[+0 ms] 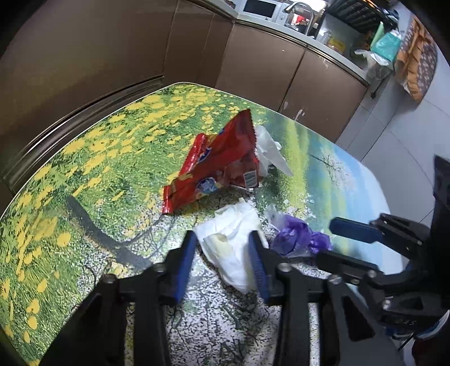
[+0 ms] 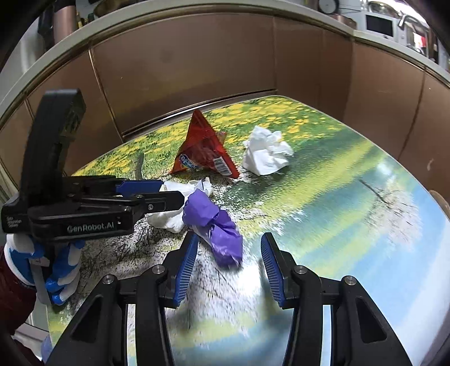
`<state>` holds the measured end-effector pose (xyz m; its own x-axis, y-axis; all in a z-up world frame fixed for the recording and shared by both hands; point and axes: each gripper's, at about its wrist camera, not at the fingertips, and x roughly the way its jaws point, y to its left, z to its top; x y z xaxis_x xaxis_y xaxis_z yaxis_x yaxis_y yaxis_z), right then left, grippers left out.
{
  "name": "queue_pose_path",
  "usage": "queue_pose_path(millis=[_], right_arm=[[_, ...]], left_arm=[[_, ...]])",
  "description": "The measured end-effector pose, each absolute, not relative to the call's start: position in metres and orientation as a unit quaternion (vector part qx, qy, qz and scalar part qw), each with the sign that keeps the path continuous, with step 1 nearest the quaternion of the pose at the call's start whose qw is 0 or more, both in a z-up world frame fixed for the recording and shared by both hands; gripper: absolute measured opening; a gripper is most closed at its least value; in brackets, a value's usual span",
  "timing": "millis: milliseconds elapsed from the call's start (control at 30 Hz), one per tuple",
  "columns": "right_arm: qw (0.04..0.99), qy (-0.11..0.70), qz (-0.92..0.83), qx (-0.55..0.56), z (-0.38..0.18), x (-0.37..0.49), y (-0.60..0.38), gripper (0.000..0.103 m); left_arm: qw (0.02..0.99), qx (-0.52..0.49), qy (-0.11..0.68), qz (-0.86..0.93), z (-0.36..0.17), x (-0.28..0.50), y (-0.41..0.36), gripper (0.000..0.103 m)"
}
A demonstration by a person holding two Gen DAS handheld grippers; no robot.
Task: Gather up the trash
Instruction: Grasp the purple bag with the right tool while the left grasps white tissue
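Pick-up step under way, both sides! The left gripper [image 1: 223, 252] clamps its pads on the near white tissue [image 1: 233, 247]. The right gripper [image 2: 229, 260] straddles the purple wrapper [image 2: 216, 228] just right of it, jaws half-wide, no visible pinch. Next: squeeze, then lift both off the table [image 2: 351, 197].

A flower-print table [image 1: 84, 157] stands against brown cabinets [image 1: 261, 70]; a white microwave [image 1: 260, 8] sits above.

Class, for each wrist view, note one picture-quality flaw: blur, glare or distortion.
Left wrist view: fisheye bends the table edge, and the cabinets curve. Right wrist view: motion blur smears the tabletop print near the right gripper; a pale sheen lies there.
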<state>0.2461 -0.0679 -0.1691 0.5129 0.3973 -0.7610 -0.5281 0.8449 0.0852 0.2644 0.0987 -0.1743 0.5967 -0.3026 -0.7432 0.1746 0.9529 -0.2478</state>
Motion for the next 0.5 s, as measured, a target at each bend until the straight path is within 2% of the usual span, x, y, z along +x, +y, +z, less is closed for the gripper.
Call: queue_pose_path(millis=[67,233,500], right_arm=[[0.863,0.42,0.271,-0.078,-0.174,0.251,-0.066,0.043],[0.86,0.426,0.272,-0.07,-0.181,0.259,-0.069,0.024],[0.862,0.431,0.259,-0.066,-0.182,0.249,-0.076,0.021]], left_arm=[[0.891,-0.072,0.428,-0.136,-0.175,0.265,0.097,0.021],[0.887,-0.085,0.431,-0.142,-0.177,0.268,0.102,0.009],[0.889,-0.096,0.427,-0.137,-0.176,0.26,0.103,0.003]])
